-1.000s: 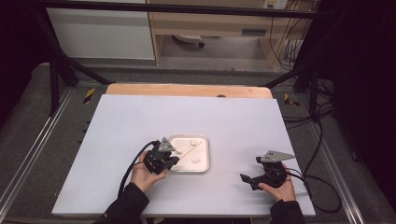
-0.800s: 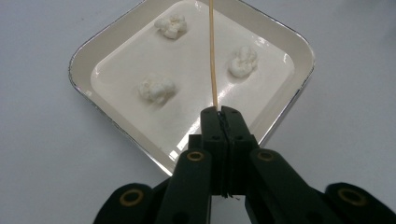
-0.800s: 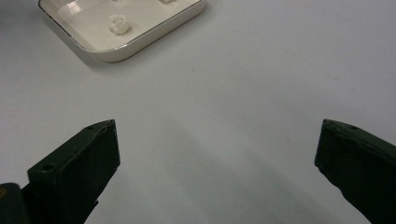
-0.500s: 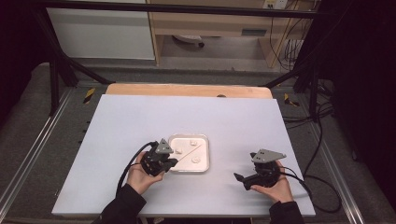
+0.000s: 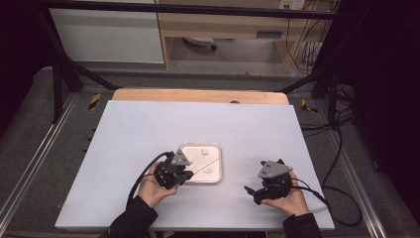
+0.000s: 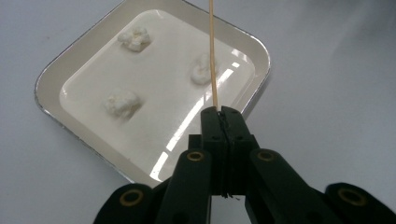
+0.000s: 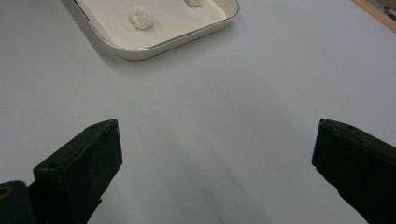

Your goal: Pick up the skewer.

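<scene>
A small white tray (image 5: 218, 150) with a metal rim lies near the middle of the table. Three white puffy pieces (image 6: 135, 37) (image 6: 201, 70) (image 6: 122, 102) lie in the tray (image 6: 56, 88). My left gripper (image 6: 221, 112) is shut on a thin wooden skewer (image 6: 212, 56) that points out over the tray, passing beside one piece. From above, the left gripper (image 5: 187, 174) sits at the tray's near left corner with the skewer (image 5: 205, 165) slanting across it. My right gripper (image 5: 255, 184) hovers to the right of the tray, open, with bare table between its jaws (image 7: 217, 154). The tray's corner (image 7: 140, 49) lies ahead of it.
The white tabletop (image 5: 148, 129) has a wooden strip (image 5: 198, 95) along its far edge. Metal rails (image 5: 29, 163) run down both sides. Black cables (image 5: 327, 193) trail off the right edge. Shelving stands beyond the table.
My right gripper has shifted left, closer to the tray. The left gripper and its skewer have stayed put.
</scene>
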The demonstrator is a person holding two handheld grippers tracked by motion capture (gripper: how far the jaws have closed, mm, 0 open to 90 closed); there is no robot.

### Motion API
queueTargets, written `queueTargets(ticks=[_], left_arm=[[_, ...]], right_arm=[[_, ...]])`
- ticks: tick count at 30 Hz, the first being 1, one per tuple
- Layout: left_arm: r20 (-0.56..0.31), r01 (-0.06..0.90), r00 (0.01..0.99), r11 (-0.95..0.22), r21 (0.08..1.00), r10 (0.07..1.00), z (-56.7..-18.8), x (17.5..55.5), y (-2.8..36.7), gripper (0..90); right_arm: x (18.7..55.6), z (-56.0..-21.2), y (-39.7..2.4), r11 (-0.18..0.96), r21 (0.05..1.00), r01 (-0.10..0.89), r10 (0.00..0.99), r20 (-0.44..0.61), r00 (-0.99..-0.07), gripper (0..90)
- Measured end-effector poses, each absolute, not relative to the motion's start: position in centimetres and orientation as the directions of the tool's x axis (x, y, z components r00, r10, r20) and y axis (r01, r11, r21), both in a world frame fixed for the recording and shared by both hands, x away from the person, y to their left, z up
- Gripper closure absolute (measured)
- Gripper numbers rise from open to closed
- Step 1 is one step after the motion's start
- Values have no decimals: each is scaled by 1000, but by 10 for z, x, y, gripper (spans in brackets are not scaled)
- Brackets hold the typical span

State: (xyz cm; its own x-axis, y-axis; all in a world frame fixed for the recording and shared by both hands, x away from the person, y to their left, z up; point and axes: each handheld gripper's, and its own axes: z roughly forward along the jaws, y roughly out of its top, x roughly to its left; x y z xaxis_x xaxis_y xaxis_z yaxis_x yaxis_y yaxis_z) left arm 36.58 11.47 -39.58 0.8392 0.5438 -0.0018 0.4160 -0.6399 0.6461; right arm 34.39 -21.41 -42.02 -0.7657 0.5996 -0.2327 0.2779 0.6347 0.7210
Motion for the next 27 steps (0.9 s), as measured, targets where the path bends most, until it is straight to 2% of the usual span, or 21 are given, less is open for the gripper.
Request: queueTargets(ticks=[16, 21, 27], left_arm=[[23, 355, 883, -699, 621, 469, -385, 359, 81, 889], [26, 340, 894, -717, 609, 447, -385, 359, 70, 889], [33, 322, 905, -735, 597, 423, -384, 358, 57, 889]], right_arm=[[343, -412, -190, 779, 614, 126, 439, -392, -808, 121], [342, -410, -186, 812, 580, 68, 383, -442, -811, 184], [342, -411, -180, 860, 508, -50, 259, -519, -814, 285]])
